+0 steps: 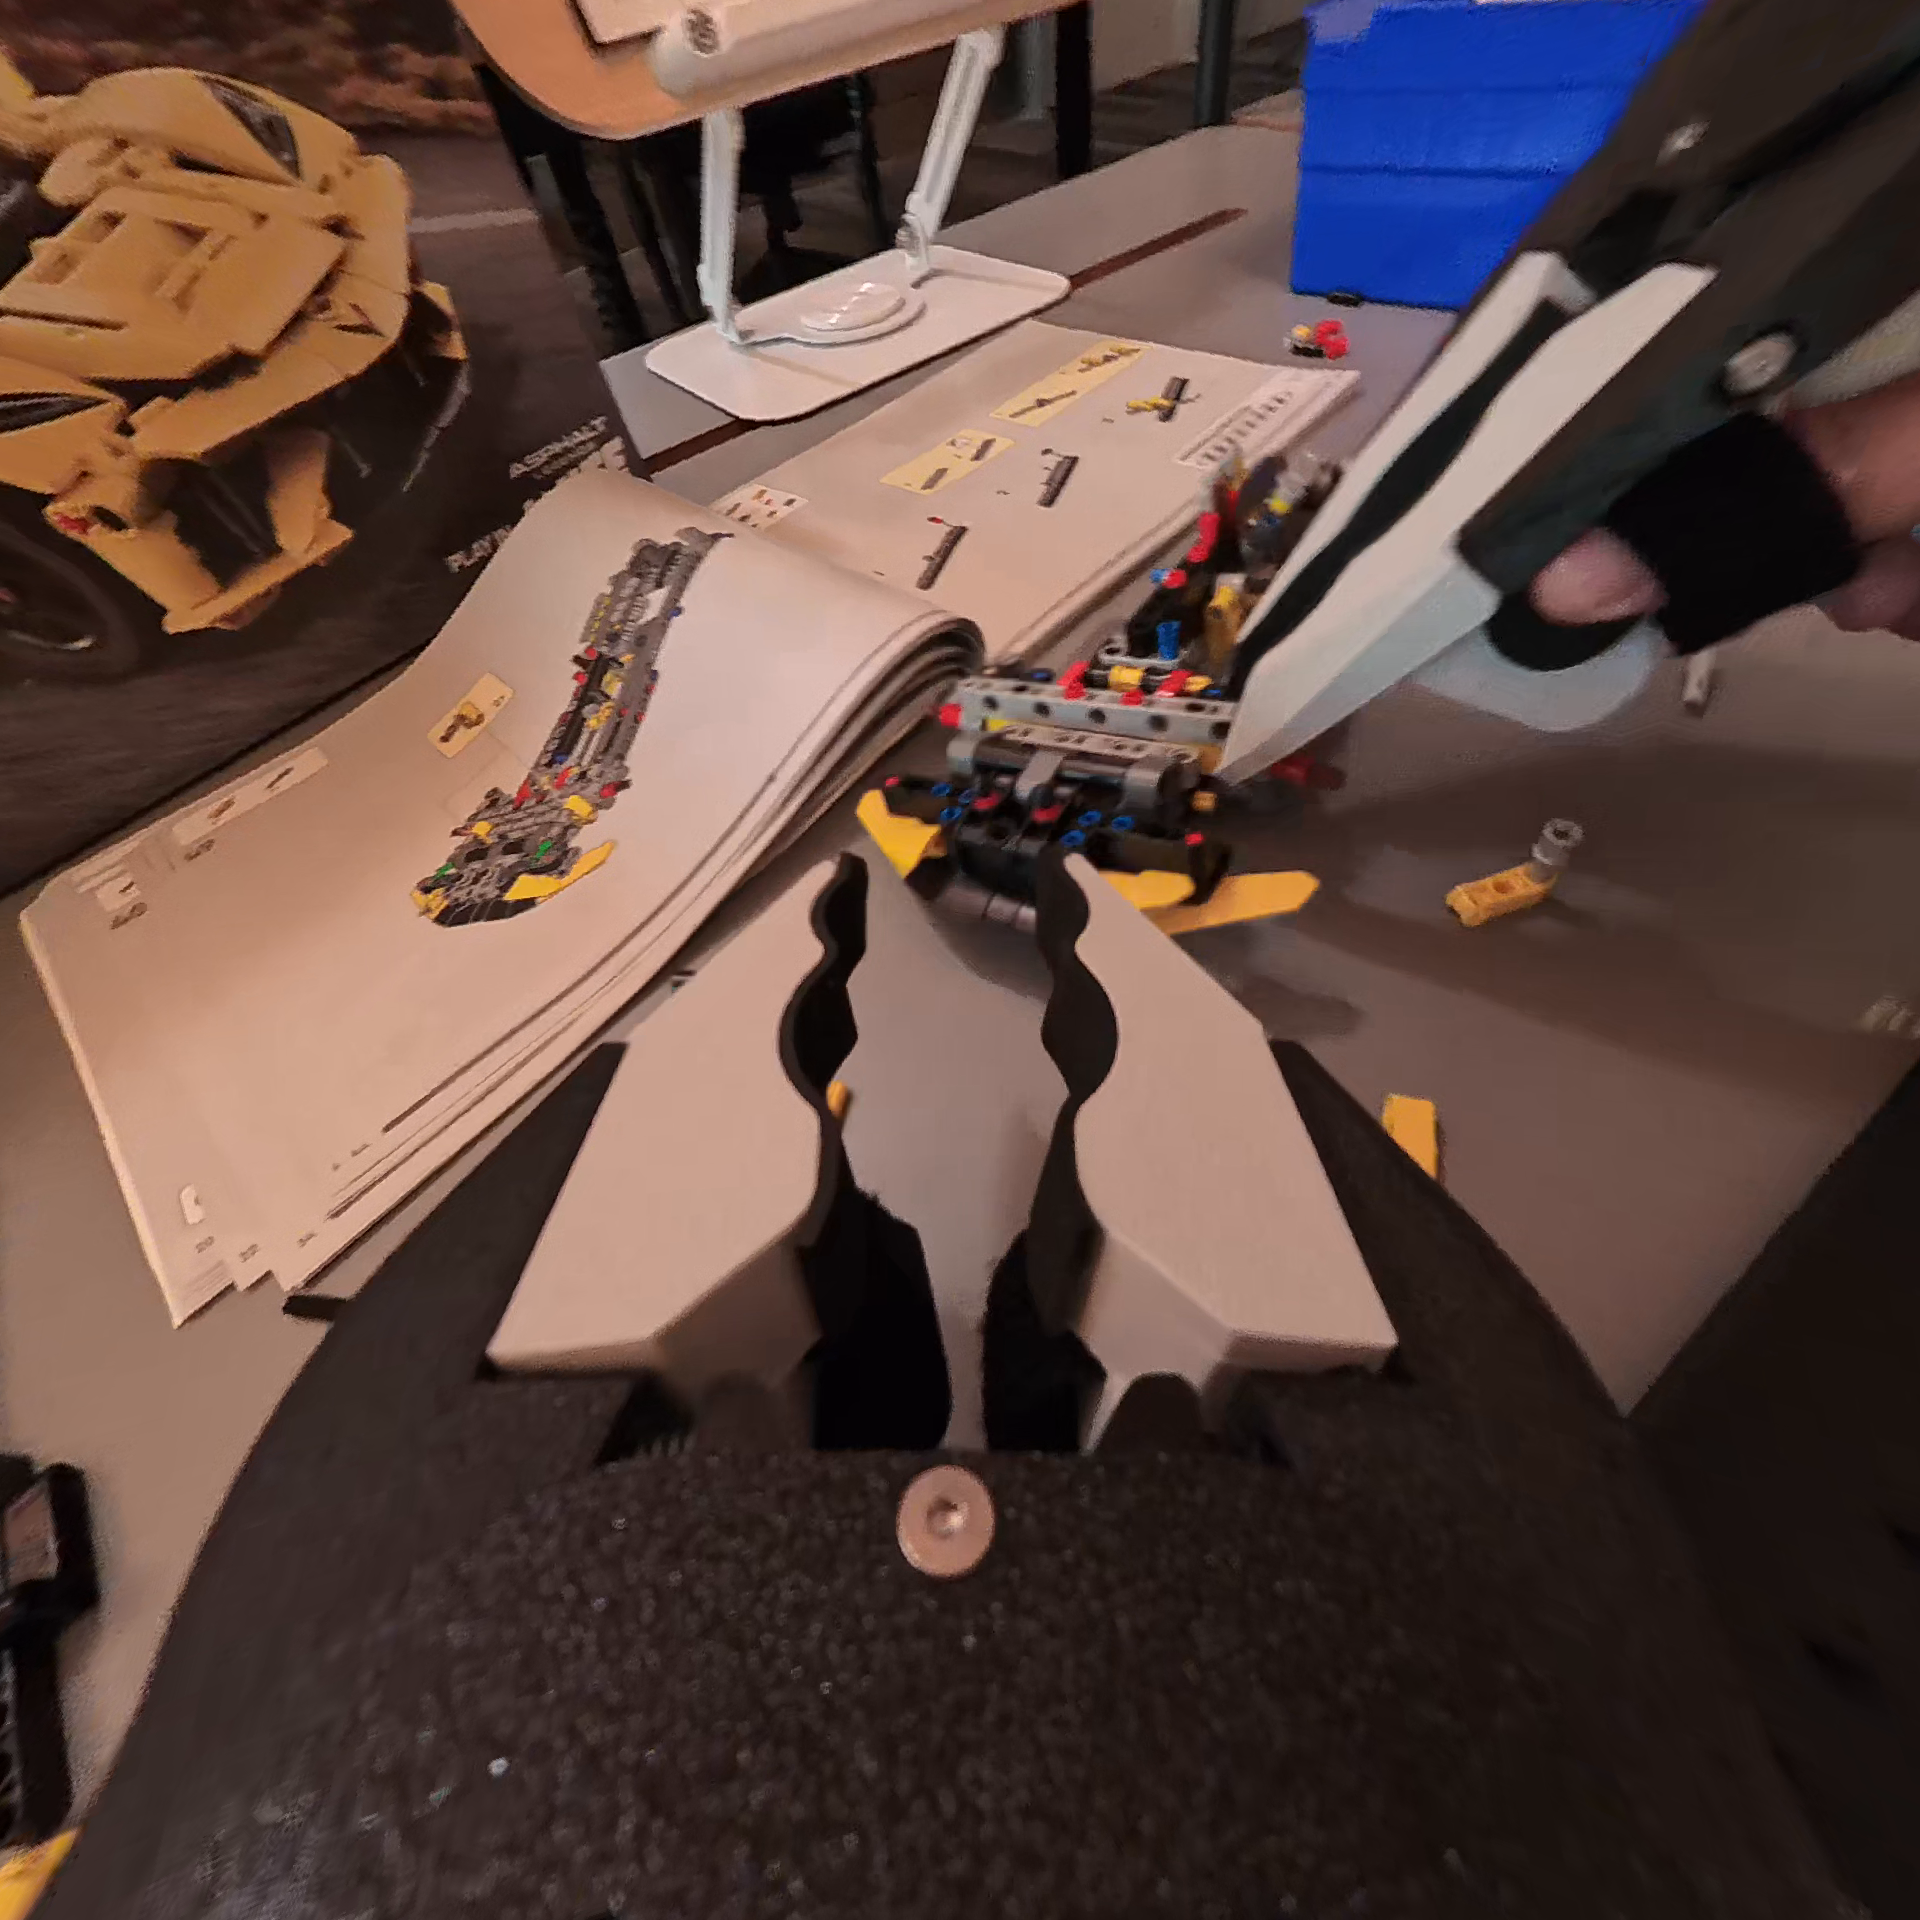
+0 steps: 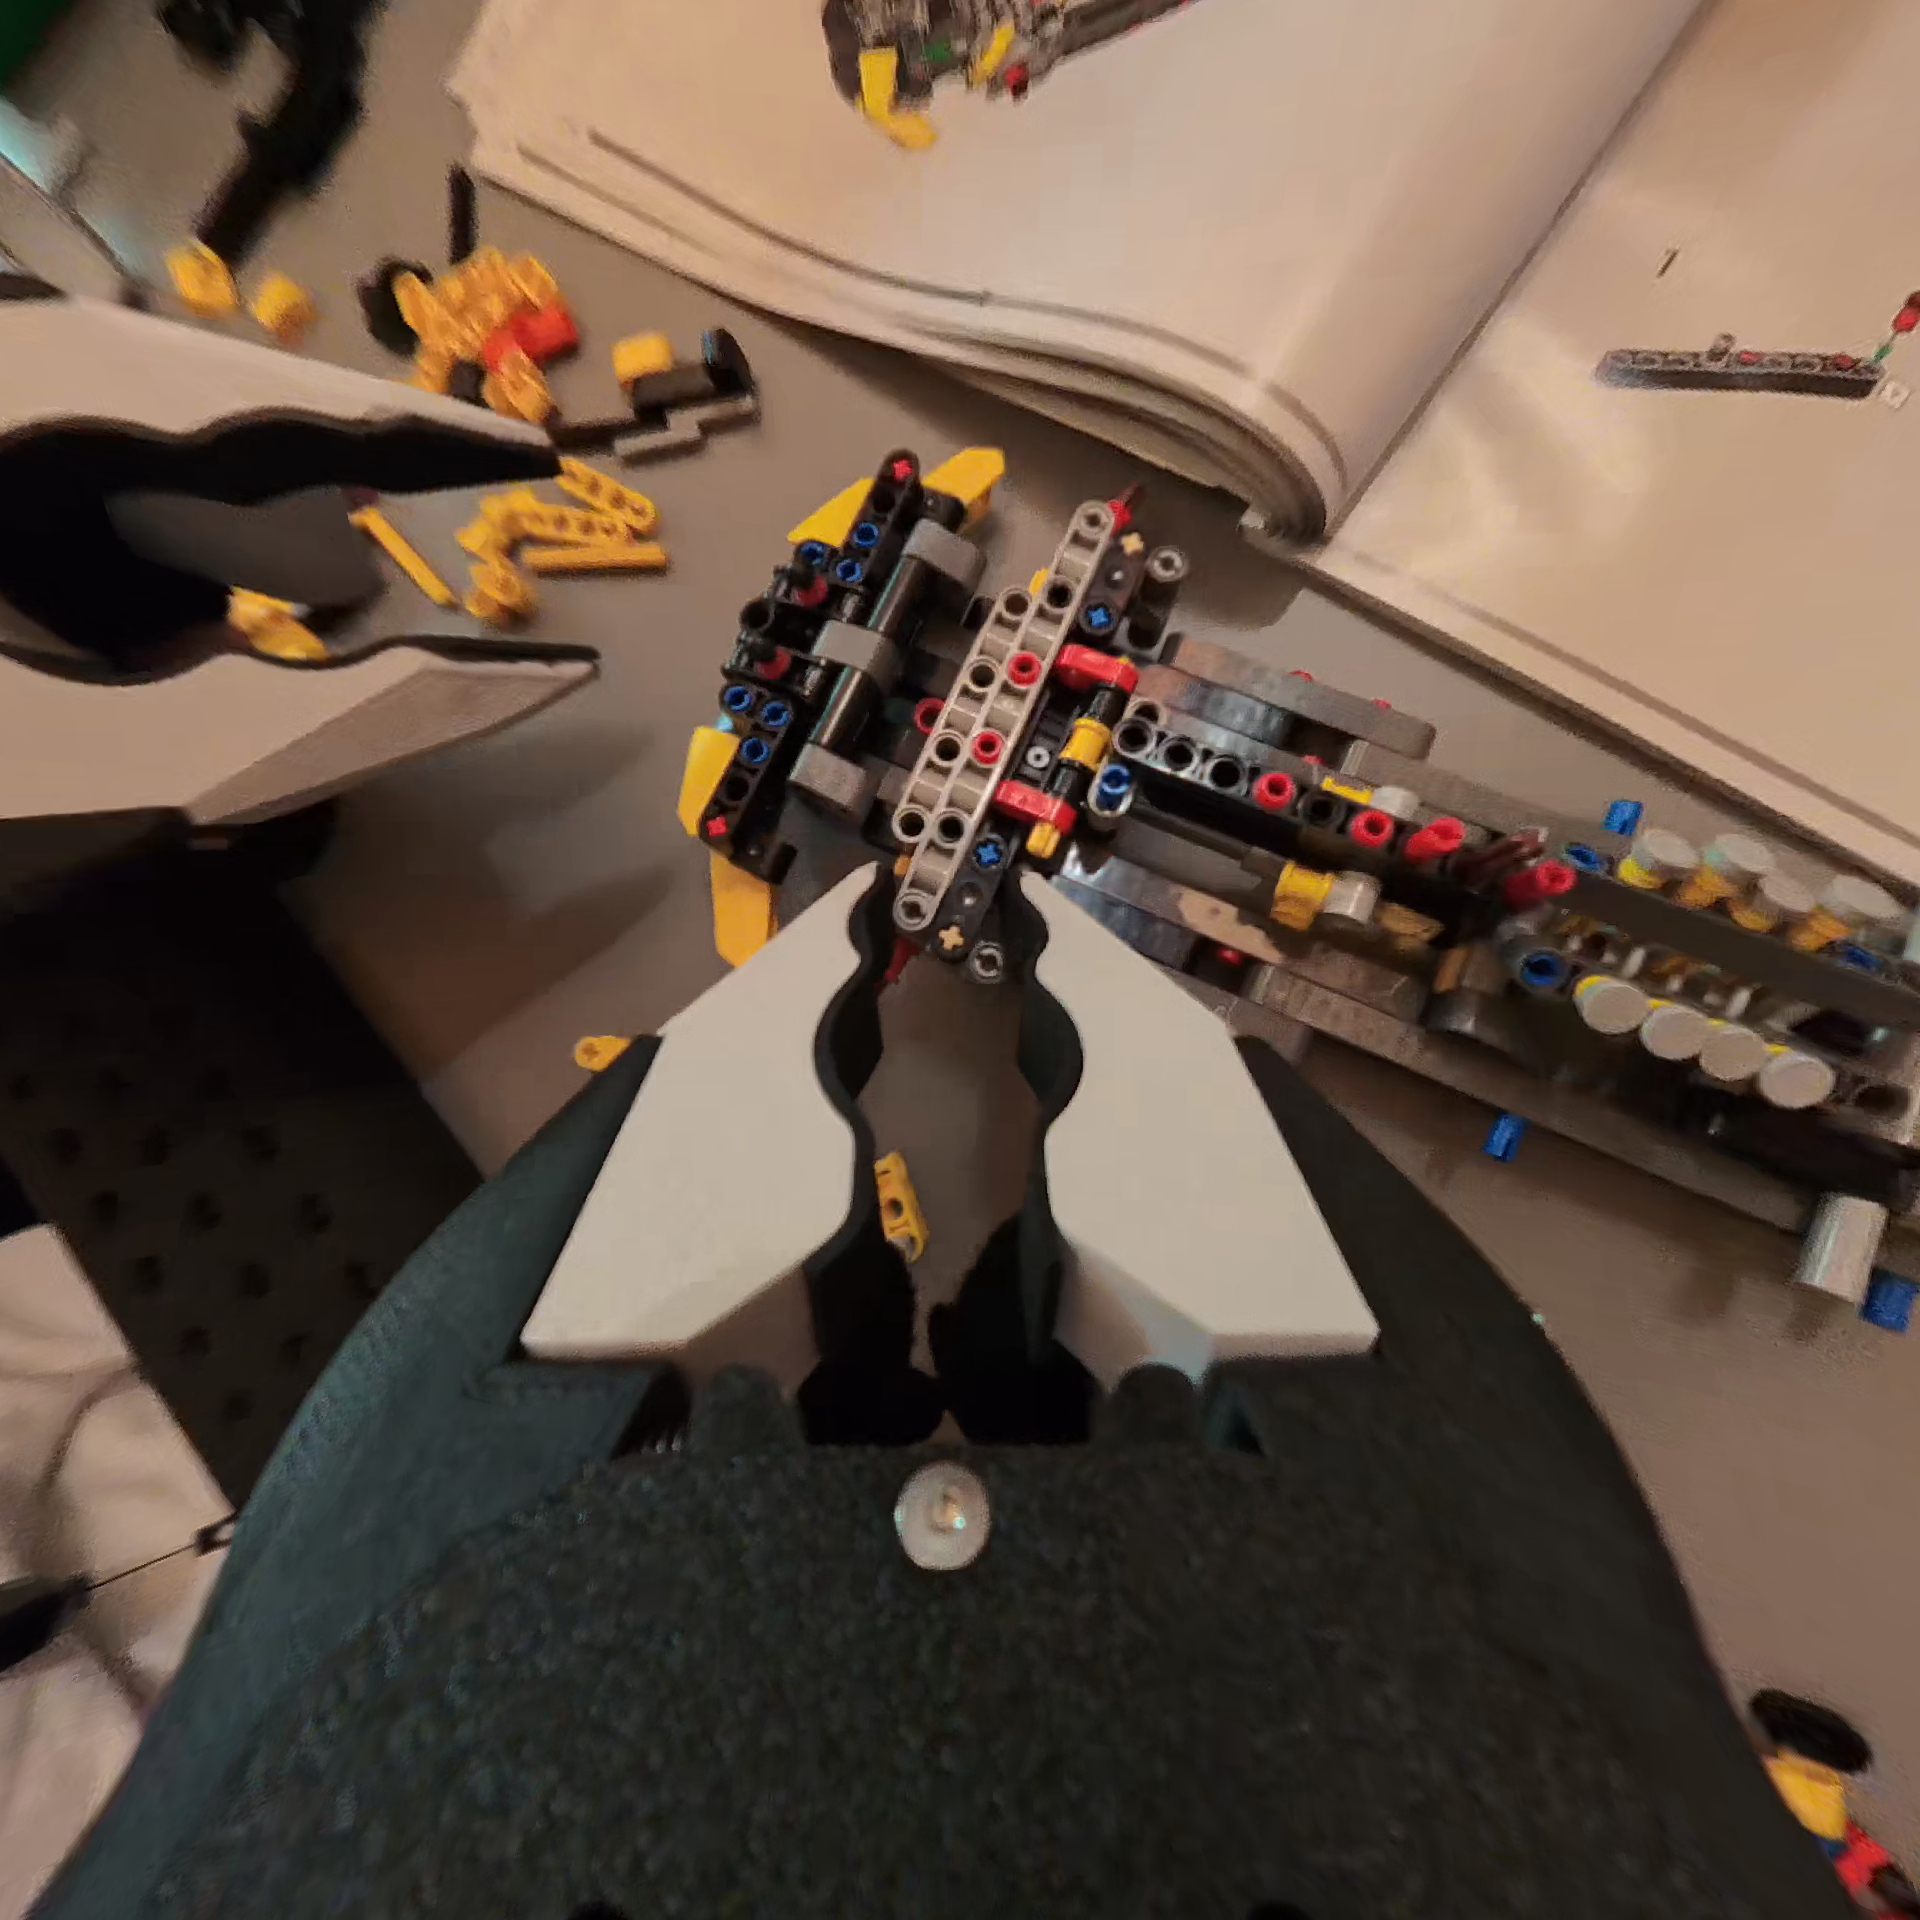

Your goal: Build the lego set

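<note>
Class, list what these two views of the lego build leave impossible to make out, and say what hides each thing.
- Far end of the lego chassis: cut off by the right wrist view's right edge.
- Whether the right tongs actually pinch the chassis's grey beam: contact hidden by their own tips.
- Loose yellow pieces: blurred, shapes unclear; left tongs cover some.
- Instruction booklet: steps too small.

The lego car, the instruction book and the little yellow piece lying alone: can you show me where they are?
lego car [image 2: 977, 717]: right wrist view, on its light grey holed beam.
instruction book [image 1: 343, 862]: left wrist view, on the open left page.
little yellow piece [image 1: 1496, 896]: left wrist view, on its yellow body.
</note>
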`<control>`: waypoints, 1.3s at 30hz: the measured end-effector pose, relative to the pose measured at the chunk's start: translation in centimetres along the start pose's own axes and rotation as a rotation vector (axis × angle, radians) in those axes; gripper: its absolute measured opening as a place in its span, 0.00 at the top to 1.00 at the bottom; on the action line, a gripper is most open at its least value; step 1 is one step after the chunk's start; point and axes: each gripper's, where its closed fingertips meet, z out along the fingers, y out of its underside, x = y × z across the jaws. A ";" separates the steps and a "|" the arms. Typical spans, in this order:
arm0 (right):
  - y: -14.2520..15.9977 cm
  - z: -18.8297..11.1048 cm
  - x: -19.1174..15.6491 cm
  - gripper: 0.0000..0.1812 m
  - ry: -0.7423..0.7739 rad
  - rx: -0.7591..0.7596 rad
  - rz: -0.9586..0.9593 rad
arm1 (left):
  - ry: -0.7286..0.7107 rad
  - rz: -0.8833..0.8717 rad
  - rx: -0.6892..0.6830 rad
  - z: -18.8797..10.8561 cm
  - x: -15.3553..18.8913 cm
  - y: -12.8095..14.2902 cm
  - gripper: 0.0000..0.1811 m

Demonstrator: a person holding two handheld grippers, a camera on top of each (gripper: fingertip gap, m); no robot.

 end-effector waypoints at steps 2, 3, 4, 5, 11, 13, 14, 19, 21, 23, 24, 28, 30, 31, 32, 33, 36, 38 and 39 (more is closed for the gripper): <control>-0.7 -0.9 -0.1 0.90 -0.049 0.046 0.039 | -0.021 -0.061 0.027 -0.3 -1.0 -0.3 0.81; -0.9 -1.4 -0.1 0.90 -0.075 0.060 0.056 | -0.025 -0.097 0.043 -0.5 -1.5 -0.5 0.80; -1.2 -1.8 -0.2 0.90 -0.106 0.071 0.073 | -0.024 -0.132 0.057 -0.7 -1.9 -0.6 0.79; -1.6 -2.4 -0.4 0.90 -0.139 0.093 0.095 | -0.017 -0.165 0.067 -0.9 -2.2 -0.7 0.78; -5.4 -7.7 -2.9 0.90 -0.498 0.289 0.273 | 0.239 -0.256 0.107 -0.8 0.8 -1.9 0.63; -6.0 -9.2 -4.1 0.91 -0.613 0.316 0.309 | 0.273 -0.198 0.206 -1.0 1.7 -4.3 0.60; -6.3 -9.8 -4.6 0.91 -0.658 0.327 0.324 | 0.285 -0.163 0.283 -1.3 2.1 -6.0 0.58; -7.4 -11.9 -6.6 0.91 -0.907 0.366 0.467 | 0.322 -0.056 0.417 -1.0 3.3 -9.8 0.39; -7.5 -12.1 -7.0 0.91 -0.984 0.360 0.524 | 0.326 -0.062 0.331 0.4 3.4 -9.3 0.33; -7.3 -12.1 -7.2 0.91 -1.031 0.347 0.563 | 0.348 -0.071 0.296 1.0 3.9 -9.2 0.32; -7.1 -12.1 -7.3 0.91 -1.047 0.339 0.575 | 0.352 -0.062 0.297 1.1 4.1 -9.3 0.33; -6.8 -12.1 -7.5 0.91 -1.070 0.337 0.581 | 0.378 -0.024 0.320 0.9 4.3 -9.4 0.53; -6.8 -12.1 -7.7 0.90 -1.077 0.338 0.590 | 0.416 -0.042 0.319 0.7 4.6 -9.4 0.53; -6.9 -12.1 -7.7 0.90 -1.080 0.342 0.595 | 0.425 -0.051 0.315 0.7 4.6 -9.4 0.53; -6.9 -12.1 -7.8 0.90 -1.085 0.338 0.591 | 0.439 -0.057 0.311 0.7 4.7 -9.4 0.53; -6.9 -12.1 -8.0 0.90 -1.081 0.337 0.568 | 0.457 -0.062 0.309 0.7 4.9 -9.4 0.53; -6.8 -12.4 -8.3 0.85 -1.063 0.368 0.463 | 0.498 -0.066 0.313 0.7 5.0 -9.3 0.53; -6.6 -12.7 -8.3 0.82 -1.054 0.388 0.400 | 0.527 -0.039 0.302 0.5 5.3 -9.2 0.53; -6.5 -12.9 -8.2 0.83 -1.046 0.396 0.377 | 0.547 -0.021 0.289 0.5 5.5 -9.2 0.53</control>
